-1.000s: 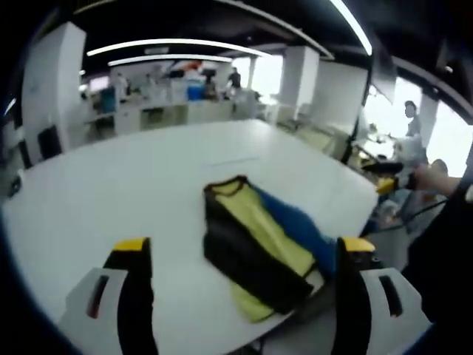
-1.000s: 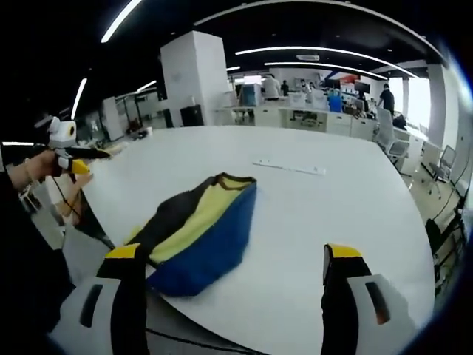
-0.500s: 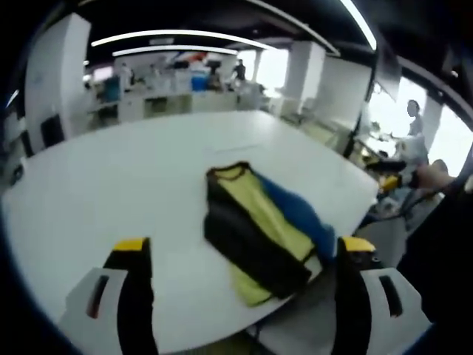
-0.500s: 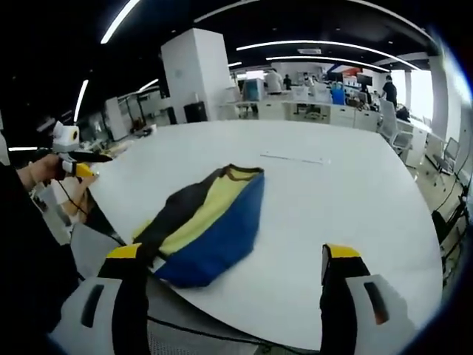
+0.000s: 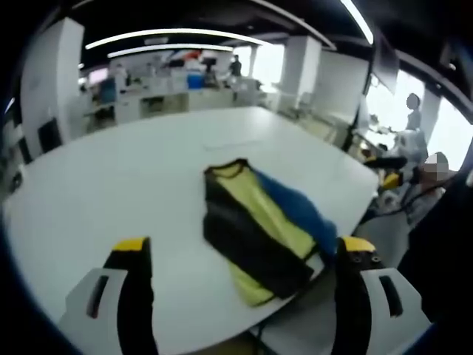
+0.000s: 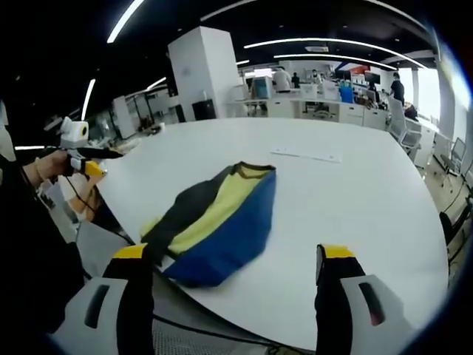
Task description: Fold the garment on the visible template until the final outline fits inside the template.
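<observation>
Garment (image 5: 259, 229) lies bunched at the table (image 5: 133, 177) edge; both my tools (image 5: 240, 248) (image 6: 230, 255) hang released, so I'd grip corners squarely.

The garment (image 5: 259, 233) lies folded on itself, so its lower layers and inner side are covered; in the left gripper view its blue part (image 5: 299, 214) is mostly hidden behind the yellow and black panels — in the right gripper view the blue (image 6: 222, 229) covers much of the rest. Its near end hangs at the table's (image 6: 355, 200) edge, and whether it droops over cannot be told. No template outline can be made out on the white top. A thin strip (image 6: 305, 154) farther along the table is too small to identify. The background desks and people (image 5: 412, 122) are blurred — details unreadable.
</observation>
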